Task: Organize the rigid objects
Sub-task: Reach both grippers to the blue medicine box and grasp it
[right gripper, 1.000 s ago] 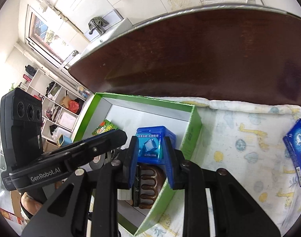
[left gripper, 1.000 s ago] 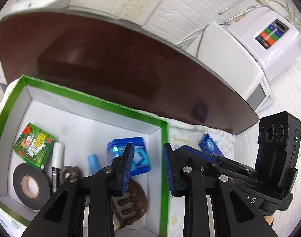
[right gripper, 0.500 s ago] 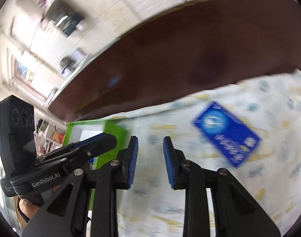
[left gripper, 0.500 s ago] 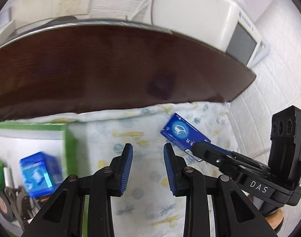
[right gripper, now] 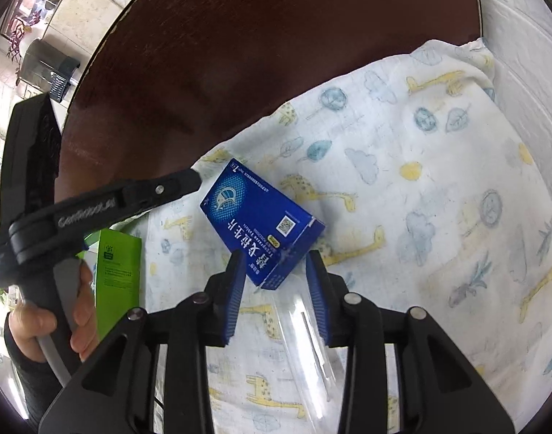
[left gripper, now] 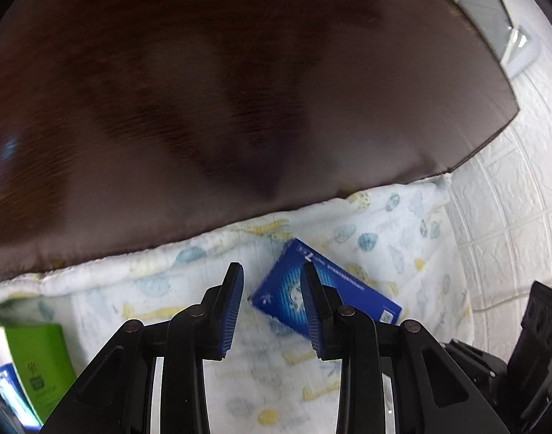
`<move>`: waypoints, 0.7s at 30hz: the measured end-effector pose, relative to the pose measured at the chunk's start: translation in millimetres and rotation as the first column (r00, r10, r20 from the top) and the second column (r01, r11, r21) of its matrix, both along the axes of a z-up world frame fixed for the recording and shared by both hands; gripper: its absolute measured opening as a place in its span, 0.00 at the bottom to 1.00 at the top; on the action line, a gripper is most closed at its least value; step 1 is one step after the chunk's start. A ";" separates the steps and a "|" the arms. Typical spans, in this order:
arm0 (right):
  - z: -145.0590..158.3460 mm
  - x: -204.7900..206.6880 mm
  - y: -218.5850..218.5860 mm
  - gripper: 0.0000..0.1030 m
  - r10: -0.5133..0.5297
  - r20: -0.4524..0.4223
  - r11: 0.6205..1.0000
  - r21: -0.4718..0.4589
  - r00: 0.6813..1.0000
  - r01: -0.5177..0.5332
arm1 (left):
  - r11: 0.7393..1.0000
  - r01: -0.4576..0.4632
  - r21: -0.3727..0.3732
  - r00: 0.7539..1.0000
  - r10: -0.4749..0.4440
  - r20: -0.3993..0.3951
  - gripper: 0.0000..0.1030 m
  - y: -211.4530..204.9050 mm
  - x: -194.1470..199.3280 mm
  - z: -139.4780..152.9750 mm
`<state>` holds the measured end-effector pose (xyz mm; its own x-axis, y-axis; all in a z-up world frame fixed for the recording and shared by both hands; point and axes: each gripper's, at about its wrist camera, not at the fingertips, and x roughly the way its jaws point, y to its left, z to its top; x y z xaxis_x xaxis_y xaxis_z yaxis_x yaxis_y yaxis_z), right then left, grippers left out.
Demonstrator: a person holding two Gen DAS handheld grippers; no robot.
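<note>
Blue flat cardboard box (right gripper: 256,222) lies on the printed cloth (right gripper: 438,188); right gripper (right gripper: 277,289), jaws just widening and empty, should straddle its near corner squarely before pinching.

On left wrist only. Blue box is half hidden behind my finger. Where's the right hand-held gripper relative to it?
Observer: The right hand-held gripper has the blue box's near corner between its fingertips. Its jaws have just been opening and the pads are off the box.
Operator: Box lying flat?
Observer: Yes, flat on the cloth, QR-code face up.
Operator: Left tip touching it?
Observer: The left hand-held gripper tip hangs by the box's far edge and looks clear of it.
</note>
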<state>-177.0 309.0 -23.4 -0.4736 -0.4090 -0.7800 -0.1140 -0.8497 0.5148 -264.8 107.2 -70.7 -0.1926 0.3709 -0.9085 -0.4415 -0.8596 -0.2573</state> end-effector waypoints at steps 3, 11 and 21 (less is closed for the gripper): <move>-4.5 -3.0 -0.9 0.34 0.003 0.006 1.000 -0.006 1.000 -0.003 | 1.000 0.005 -0.013 1.000 -0.005 0.021 0.31 5.4 -8.2 -11.8; -8.2 -13.8 14.5 0.32 -0.056 -0.002 0.998 0.019 0.998 0.056 | 0.997 0.069 0.041 0.994 -0.072 0.079 0.31 5.4 10.5 -16.2; -9.4 -11.5 21.9 0.33 -0.071 0.014 0.996 0.052 0.997 0.070 | 0.996 0.082 0.030 0.995 -0.084 0.060 0.31 6.0 38.1 -16.3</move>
<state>-188.5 330.9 -32.9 -0.4875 -0.3339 -0.8068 -0.1820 -0.8648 0.4679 -226.7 113.2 -86.9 -0.1044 0.4081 -0.9069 -0.4937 -0.8129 -0.3089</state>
